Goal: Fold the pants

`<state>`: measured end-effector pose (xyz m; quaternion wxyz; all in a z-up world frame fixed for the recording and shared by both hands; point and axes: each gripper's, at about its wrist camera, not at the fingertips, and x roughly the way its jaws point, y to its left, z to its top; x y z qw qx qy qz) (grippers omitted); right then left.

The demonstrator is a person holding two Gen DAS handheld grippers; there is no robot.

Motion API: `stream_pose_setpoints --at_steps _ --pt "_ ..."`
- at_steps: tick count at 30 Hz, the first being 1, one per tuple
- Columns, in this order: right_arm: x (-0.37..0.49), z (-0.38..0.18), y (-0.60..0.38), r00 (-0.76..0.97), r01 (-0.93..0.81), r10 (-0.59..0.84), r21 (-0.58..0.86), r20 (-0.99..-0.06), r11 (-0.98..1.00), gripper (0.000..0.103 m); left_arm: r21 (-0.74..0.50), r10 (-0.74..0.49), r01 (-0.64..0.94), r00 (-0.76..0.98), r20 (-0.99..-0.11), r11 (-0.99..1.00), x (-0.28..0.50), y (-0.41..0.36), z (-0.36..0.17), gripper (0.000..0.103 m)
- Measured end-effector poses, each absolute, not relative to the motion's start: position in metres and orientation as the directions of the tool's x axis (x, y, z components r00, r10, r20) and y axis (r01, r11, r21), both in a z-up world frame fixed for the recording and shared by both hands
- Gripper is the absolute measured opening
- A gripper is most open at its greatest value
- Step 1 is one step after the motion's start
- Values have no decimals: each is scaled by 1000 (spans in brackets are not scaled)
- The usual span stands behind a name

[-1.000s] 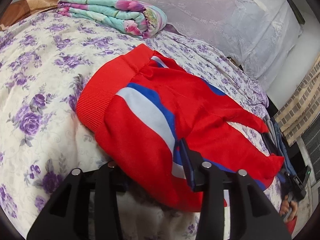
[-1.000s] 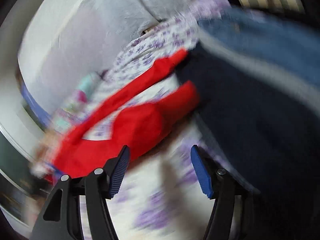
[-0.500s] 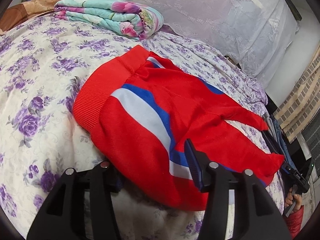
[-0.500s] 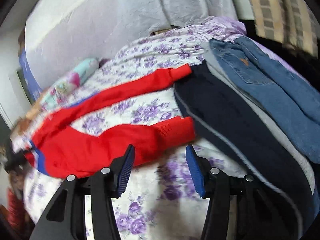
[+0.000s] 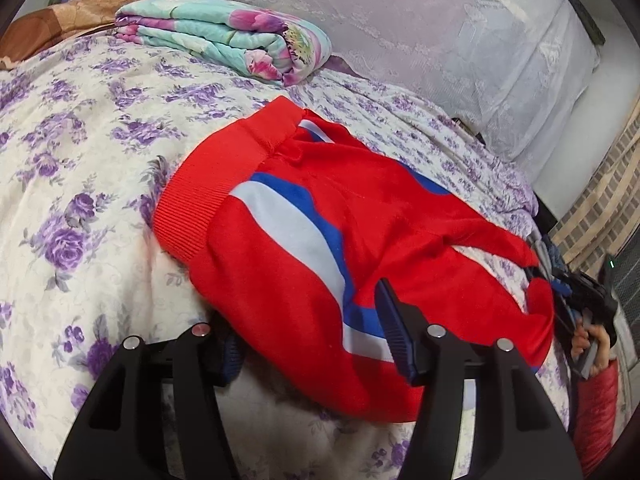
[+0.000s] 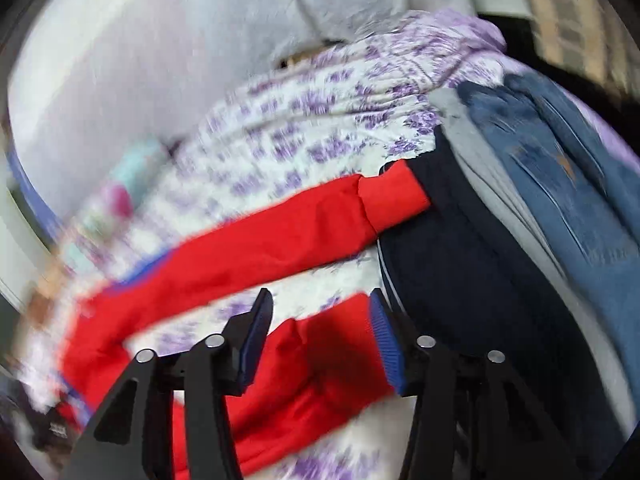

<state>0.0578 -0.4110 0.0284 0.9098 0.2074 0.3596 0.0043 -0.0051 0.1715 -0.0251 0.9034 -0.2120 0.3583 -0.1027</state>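
The pants (image 5: 360, 240) are lying lengthwise between the grippers: the left gripper (image 5: 308, 332), opening, is straddling the hip; the right gripper (image 6: 316, 332), open, is straddling a cuff.

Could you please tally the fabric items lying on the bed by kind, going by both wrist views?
Red track pants: 1
Dark navy garment: 1
Grey garment: 1
Blue jeans: 1
Folded floral blanket: 1
Total: 5
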Motion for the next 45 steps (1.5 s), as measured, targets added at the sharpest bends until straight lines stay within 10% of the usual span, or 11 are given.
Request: stream_pose_setpoints --at_steps 14,20,24,27,32,37,43,45 --pt "24 -41 -415 653 204 385 641 -652 740 41 -456 -345 49 725 -596 889 -5 169 -24 64" --pt "23 -35 -406 701 199 363 658 -614 727 11 -439 -334 47 723 -605 897 -4 167 -23 64" --pt "-14 22 -403 745 116 324 592 -583 798 11 -478 -335 -2 712 -618 878 -2 183 -18 28" --pt "-50 46 -413 747 101 310 561 -588 821 11 -566 -411 4 692 -593 824 -8 198 -18 23" --pt "-83 -15 -425 625 216 267 492 -733 844 11 -536 -404 -1 656 -638 844 -22 194 -28 25" --pt "-89 -29 -422 655 215 271 518 -706 828 12 -593 -450 11 663 -599 805 -12 193 -19 69" --pt "-84 -33 -424 657 208 290 537 -696 818 13 -579 -395 -40 692 -604 815 17 191 -20 70" --pt "-87 -34 -425 662 206 283 532 -694 821 13 -572 -384 -53 691 -613 819 20 192 -19 55"
